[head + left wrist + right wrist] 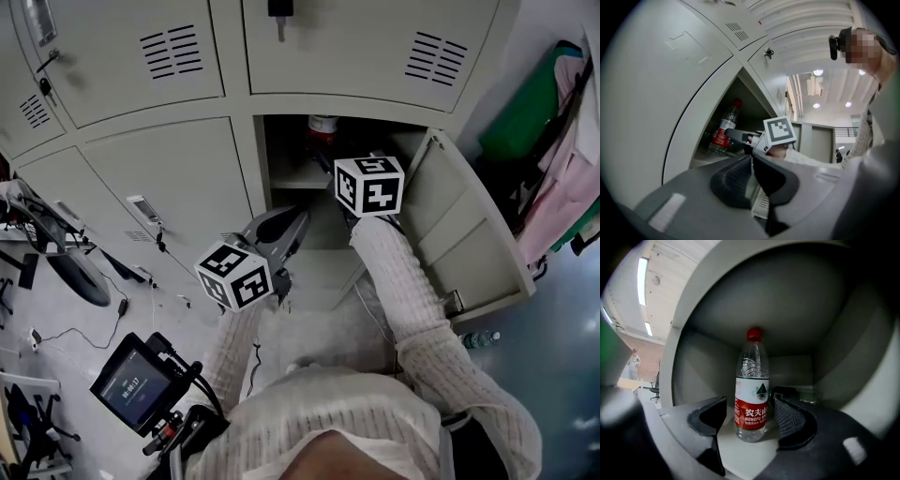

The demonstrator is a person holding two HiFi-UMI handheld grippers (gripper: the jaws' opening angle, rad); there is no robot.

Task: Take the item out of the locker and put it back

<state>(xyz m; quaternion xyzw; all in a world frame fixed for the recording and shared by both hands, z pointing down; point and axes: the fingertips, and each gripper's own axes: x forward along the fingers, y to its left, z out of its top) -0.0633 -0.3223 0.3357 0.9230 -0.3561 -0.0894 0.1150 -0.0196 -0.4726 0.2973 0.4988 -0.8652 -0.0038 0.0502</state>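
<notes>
Right tool (750,408) jaws stand apart around the clear, red-capped plastic bottle (753,376), upright on the grey metal locker (797,315) shelf, untouched. Left tool (752,159) is closed, empty. Head view shows only the bottle's top.

A person in white knit sleeves (412,309) faces a bank of grey lockers (150,159); 1 compartment has its door (469,234) swung out to the right, and a red-labelled bottle (322,128) stands upright deep inside. The right claw (367,184) reaches into that opening, near the bottle. The left claw (279,231) hangs outside it, lower left, above a small lit screen (139,382).
</notes>
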